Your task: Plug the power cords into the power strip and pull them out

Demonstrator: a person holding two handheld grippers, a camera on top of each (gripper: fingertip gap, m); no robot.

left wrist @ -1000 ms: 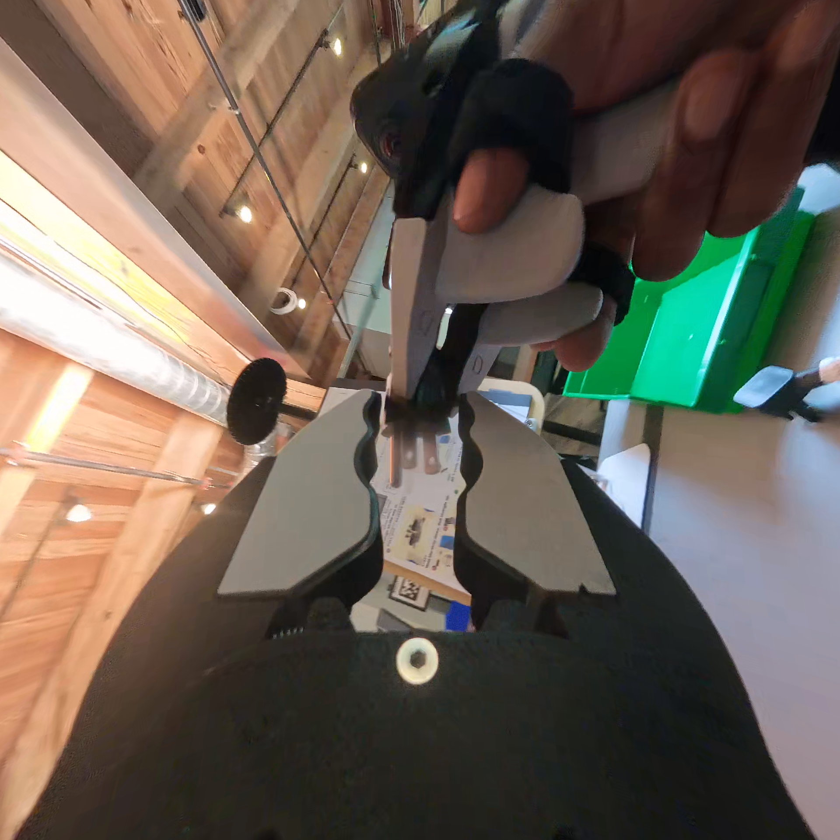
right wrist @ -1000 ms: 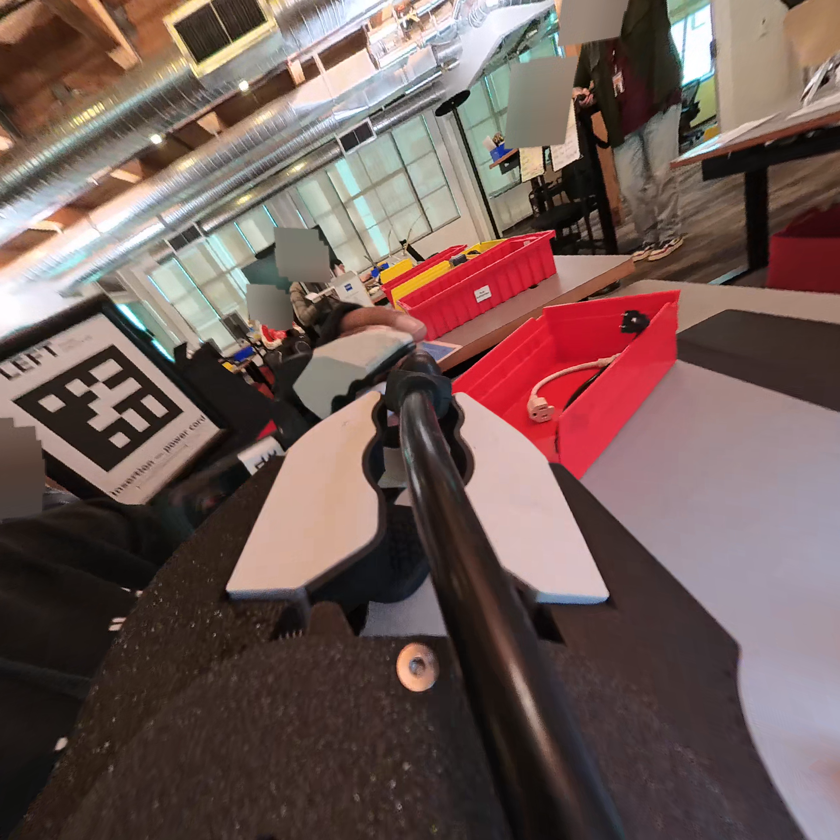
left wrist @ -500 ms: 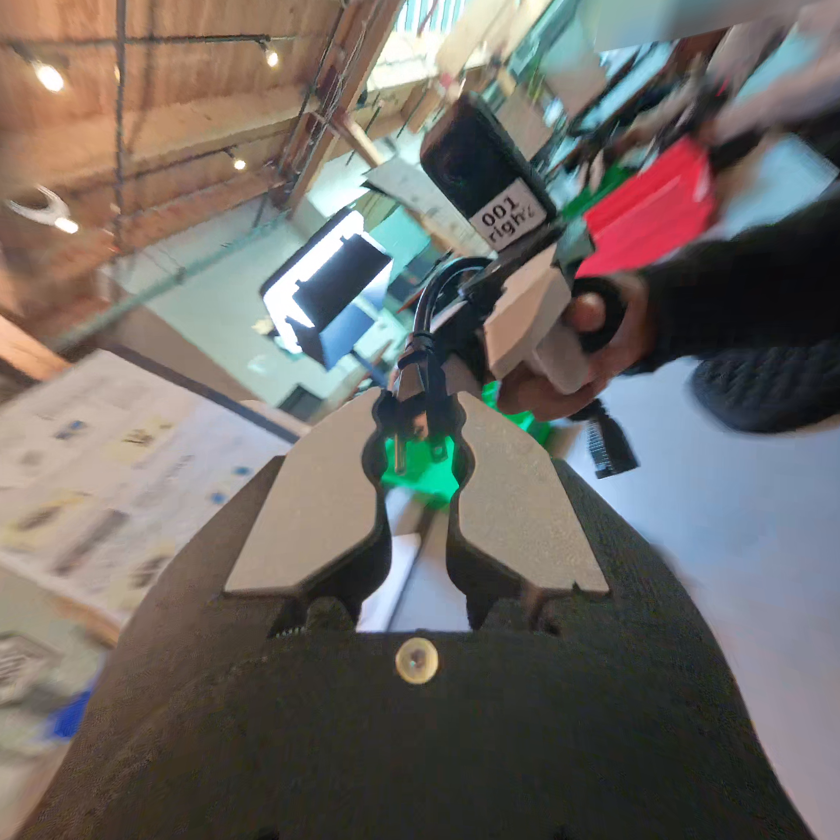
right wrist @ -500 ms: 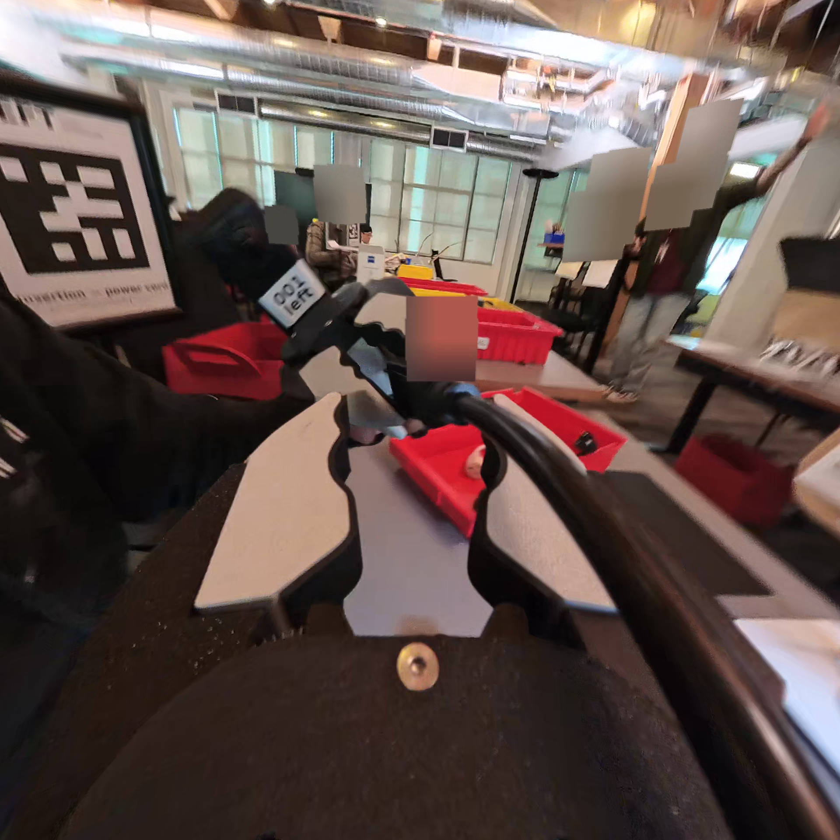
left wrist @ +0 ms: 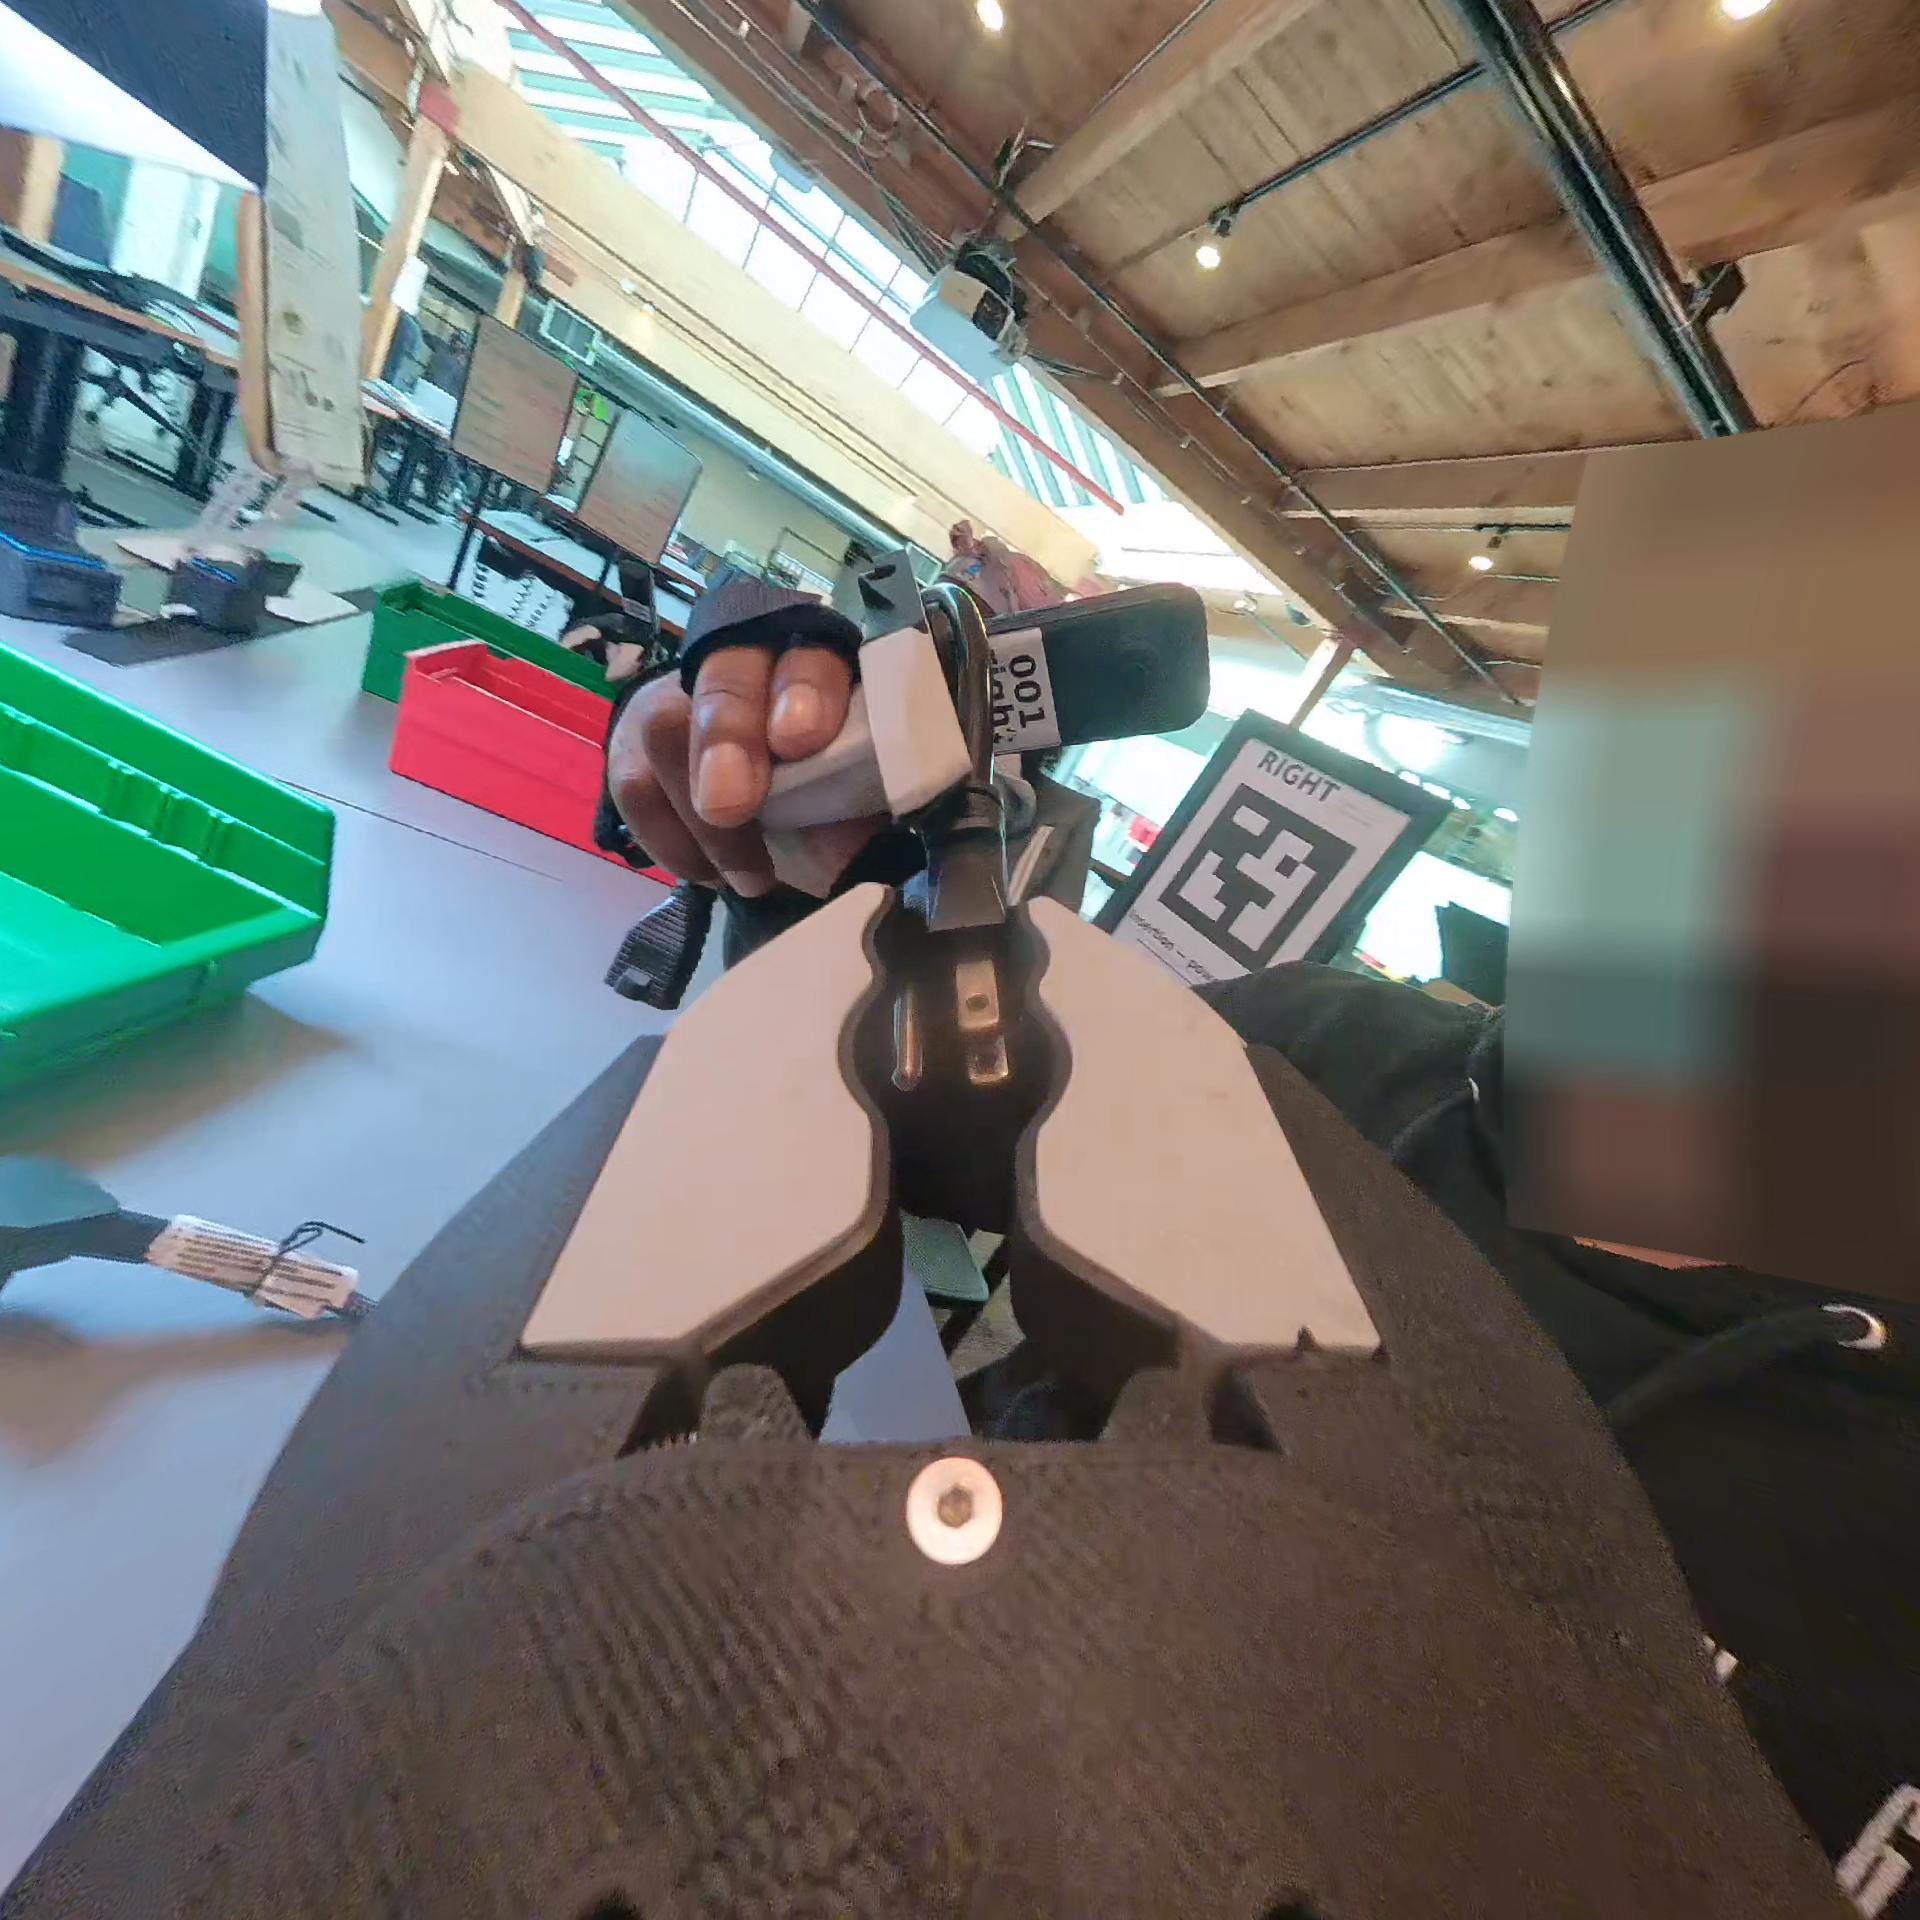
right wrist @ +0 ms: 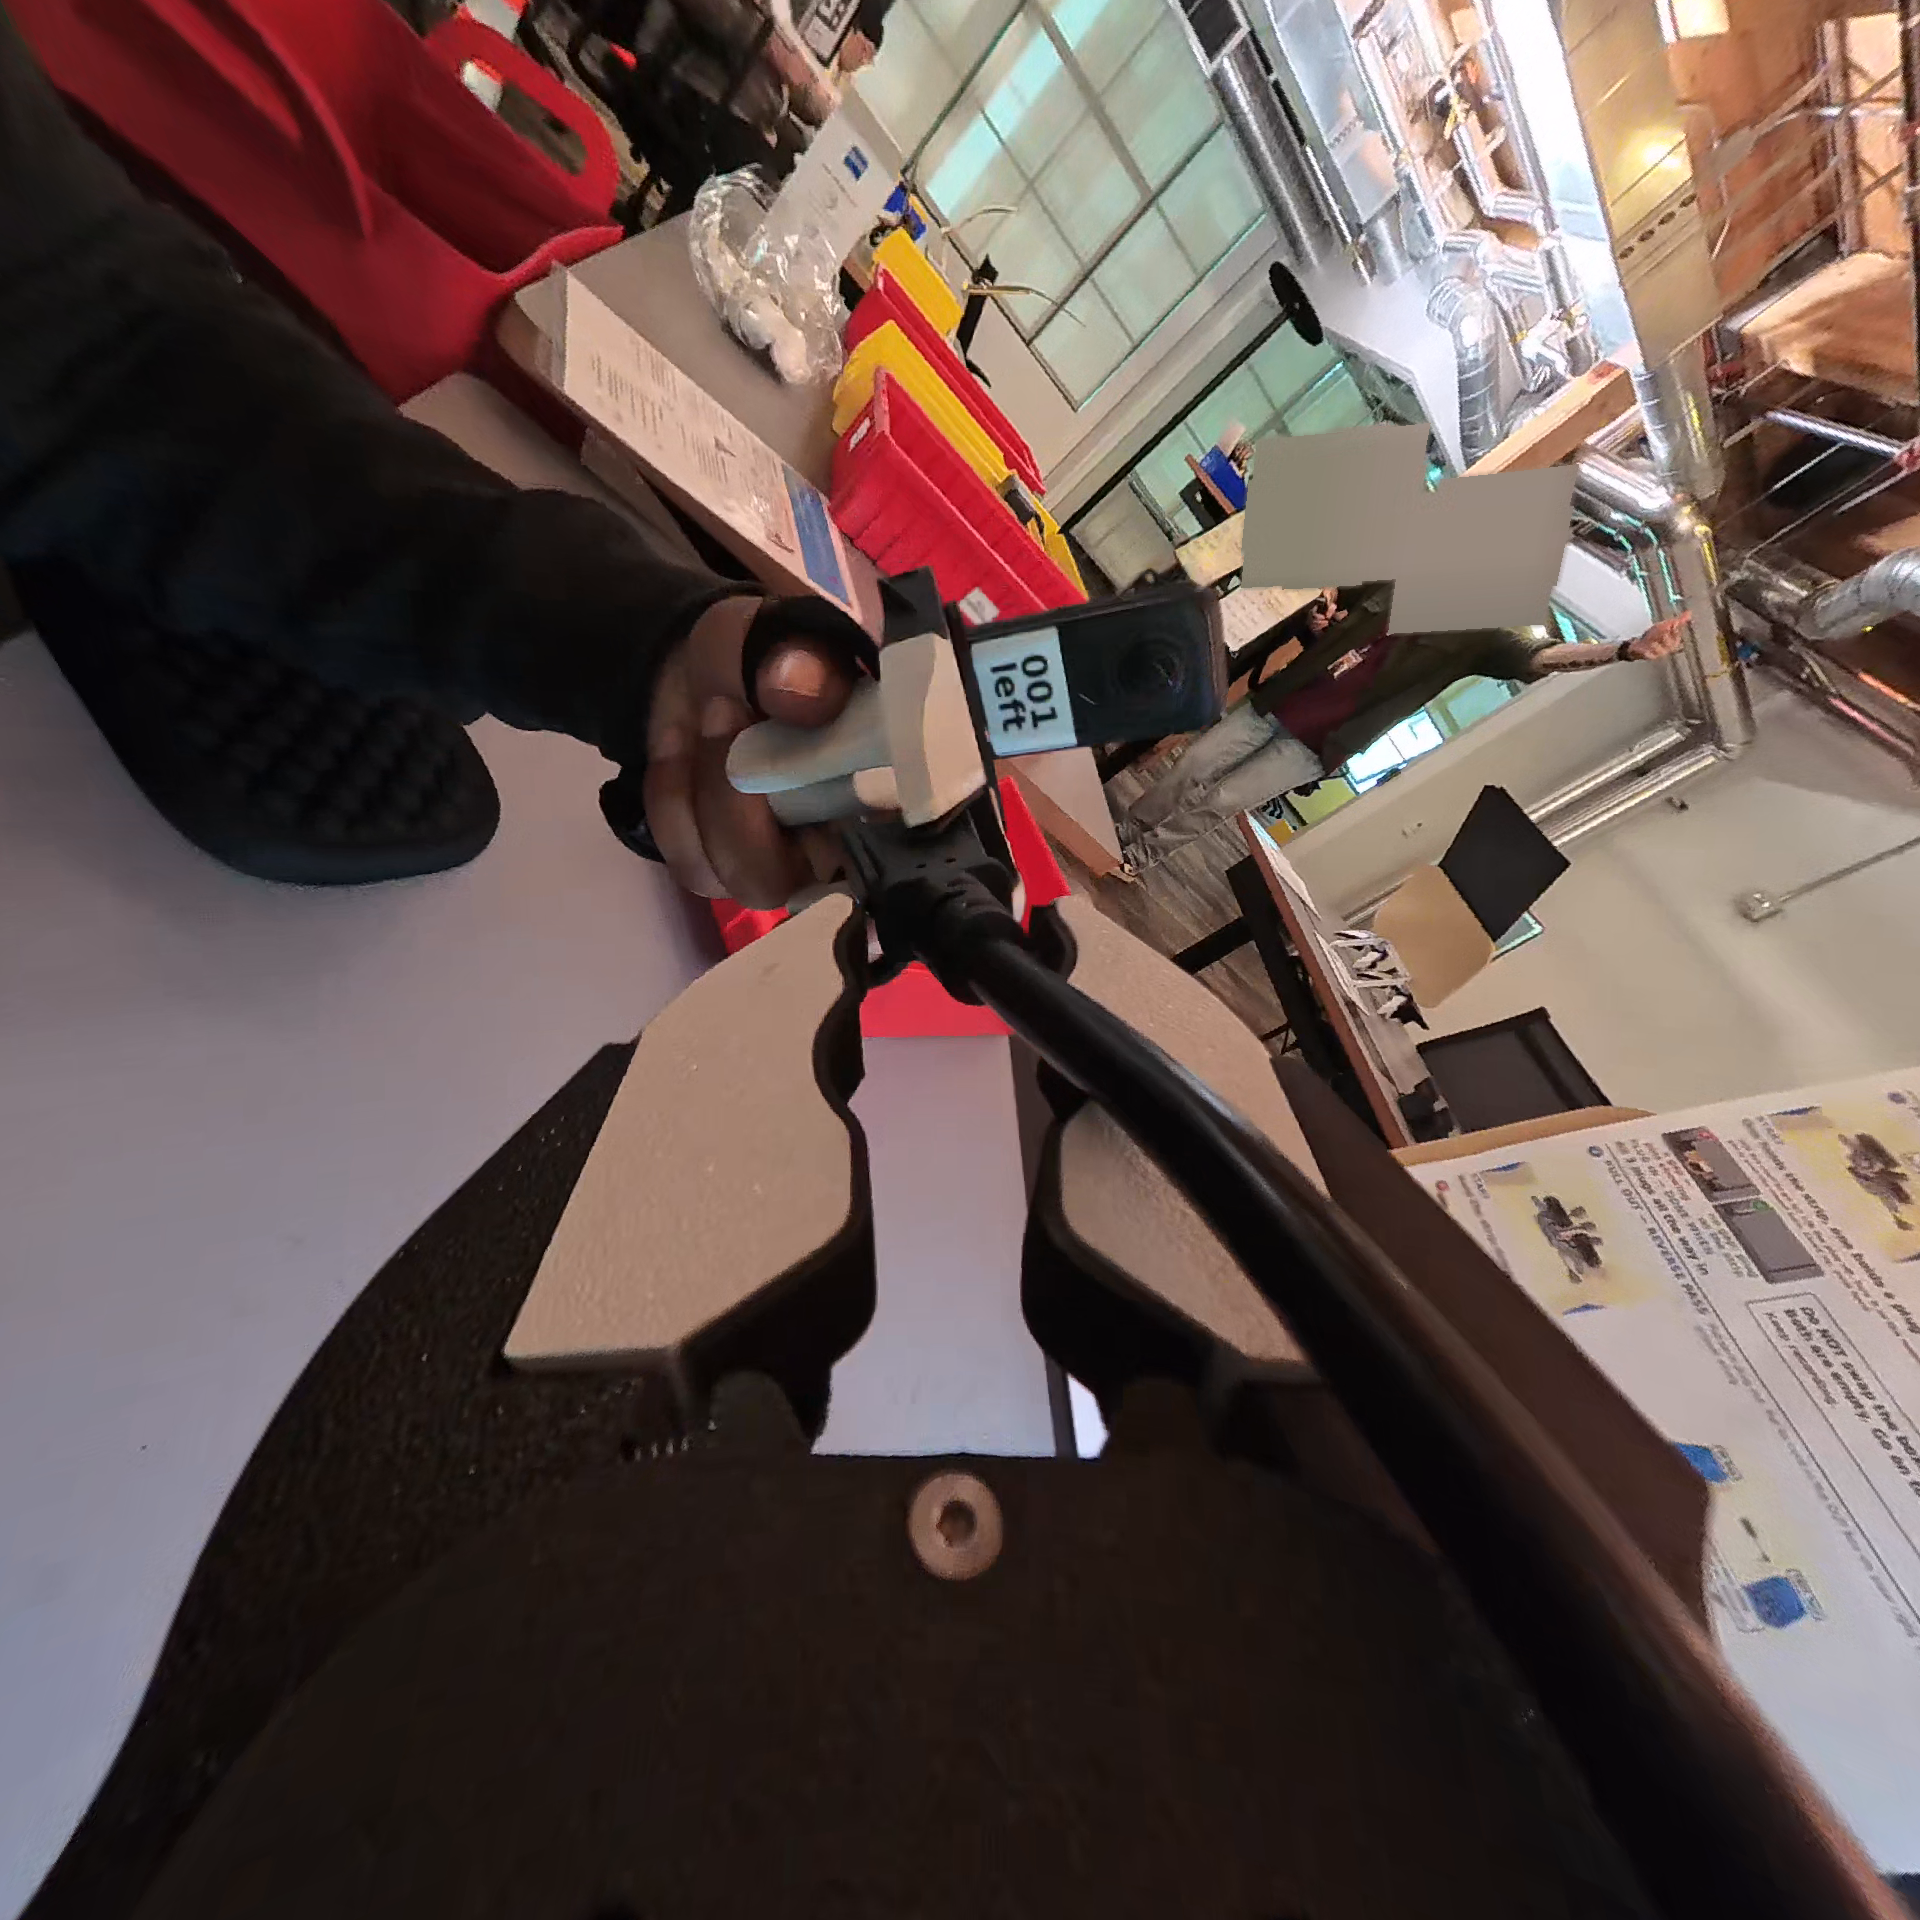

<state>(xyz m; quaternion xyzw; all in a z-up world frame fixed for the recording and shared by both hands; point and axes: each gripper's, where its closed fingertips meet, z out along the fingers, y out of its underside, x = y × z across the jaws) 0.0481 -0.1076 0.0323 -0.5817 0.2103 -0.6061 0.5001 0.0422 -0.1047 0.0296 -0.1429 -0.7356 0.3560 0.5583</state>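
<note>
- Since half a second ago both views have swung: the left wrist view now looks across the counter (left wrist: pixel 436 935) towards the person, and the motion blur is gone.
- Left gripper (left wrist: pixel 951 935) has its jaws closed on the black plug (left wrist: pixel 961 997) at 12 o'clock, prongs pointing back at the camera.
- Right gripper (right wrist: pixel 951 935) has its jaws parted; the power cord (right wrist: pixel 1195 1122) passes between its tips and runs off to 4 o'clock, seemingly not clamped.
- Green bin (left wrist: pixel 135 883) sits at 9 o'clock, red bin (left wrist: pixel 499 727) at 11 o'clock, a tagged cord bundle (left wrist: pixel 249 1262) at 8 o'clock.
- No power strip can be made out.
</note>
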